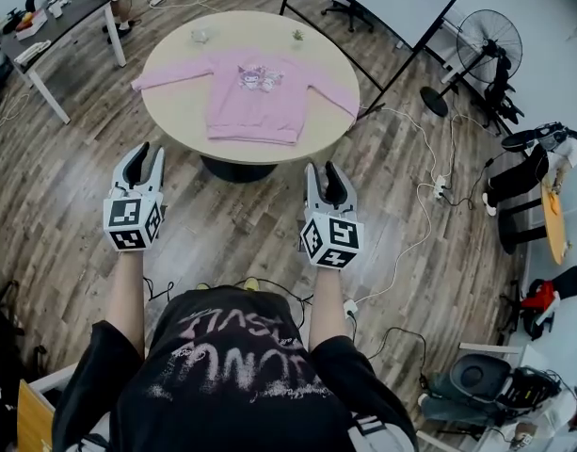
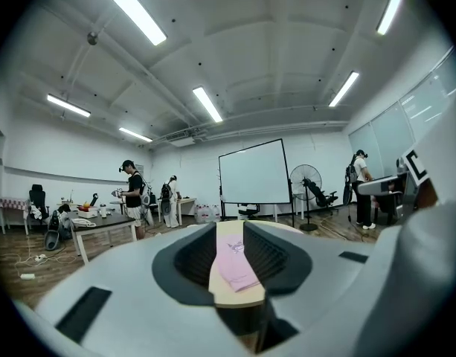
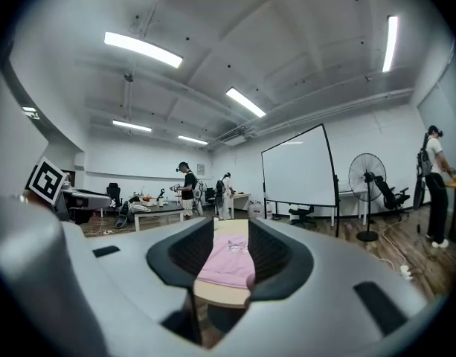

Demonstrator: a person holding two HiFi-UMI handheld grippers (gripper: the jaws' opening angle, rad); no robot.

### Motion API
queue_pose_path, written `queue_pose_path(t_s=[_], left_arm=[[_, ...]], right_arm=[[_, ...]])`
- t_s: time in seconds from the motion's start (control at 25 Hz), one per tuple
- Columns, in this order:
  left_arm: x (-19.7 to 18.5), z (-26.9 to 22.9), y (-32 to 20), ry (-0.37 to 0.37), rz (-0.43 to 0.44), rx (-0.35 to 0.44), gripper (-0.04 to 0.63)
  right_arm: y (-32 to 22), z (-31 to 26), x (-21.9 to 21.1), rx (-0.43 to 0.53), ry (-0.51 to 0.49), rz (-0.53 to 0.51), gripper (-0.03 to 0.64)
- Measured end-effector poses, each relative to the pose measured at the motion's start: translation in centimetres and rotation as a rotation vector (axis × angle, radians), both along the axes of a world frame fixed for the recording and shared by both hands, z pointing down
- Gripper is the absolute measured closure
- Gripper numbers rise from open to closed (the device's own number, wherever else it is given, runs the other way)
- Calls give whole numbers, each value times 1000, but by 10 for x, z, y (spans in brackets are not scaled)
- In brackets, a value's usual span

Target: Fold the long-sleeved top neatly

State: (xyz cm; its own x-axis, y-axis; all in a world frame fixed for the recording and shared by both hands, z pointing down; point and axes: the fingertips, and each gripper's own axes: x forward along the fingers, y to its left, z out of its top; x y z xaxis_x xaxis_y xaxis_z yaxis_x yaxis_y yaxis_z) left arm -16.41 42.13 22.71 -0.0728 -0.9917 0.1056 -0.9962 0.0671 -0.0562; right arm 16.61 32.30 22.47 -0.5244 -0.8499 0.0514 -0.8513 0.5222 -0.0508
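Observation:
A pink long-sleeved top [image 1: 255, 92] with a cartoon print lies spread flat, sleeves out to both sides, on a round beige table [image 1: 175, 121]. Both grippers hover over the wooden floor, short of the table's near edge and apart from the top. My left gripper [image 1: 145, 153] points at the table with its jaws open and nothing between them. My right gripper [image 1: 326, 169] is likewise open and empty. In the left gripper view the top [image 2: 239, 270] shows far off through the gap between the jaws. The right gripper view frames the top [image 3: 228, 262] the same way.
Two small objects [image 1: 200, 35] [image 1: 297, 36] sit at the table's far edge. A grey desk [image 1: 57, 17] stands at the back left, a floor fan [image 1: 488, 45] at the back right. Cables [image 1: 429, 186] trail across the floor on the right. People [image 2: 132, 192] stand by a desk.

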Motion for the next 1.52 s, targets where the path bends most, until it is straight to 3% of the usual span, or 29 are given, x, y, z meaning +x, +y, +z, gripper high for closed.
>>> queue_pose_path(t_s=[0.44,0.92,1.24,1.52], left_arm=[[14,8,-10,13,-38,-30,474],[27,29,-31,21,-130,-63,474],[-9,45,-57,53,-186,-65,474],[-76,79,-111,120,-198,-82,474]], right_arm=[[-20,22,16,-40,-11,-23,446],[-66,40,16,-57,-7,-128,449],[-106,52,-21,-74,-2,-172,449],[-162,67,-80,-84,25,-164,449]])
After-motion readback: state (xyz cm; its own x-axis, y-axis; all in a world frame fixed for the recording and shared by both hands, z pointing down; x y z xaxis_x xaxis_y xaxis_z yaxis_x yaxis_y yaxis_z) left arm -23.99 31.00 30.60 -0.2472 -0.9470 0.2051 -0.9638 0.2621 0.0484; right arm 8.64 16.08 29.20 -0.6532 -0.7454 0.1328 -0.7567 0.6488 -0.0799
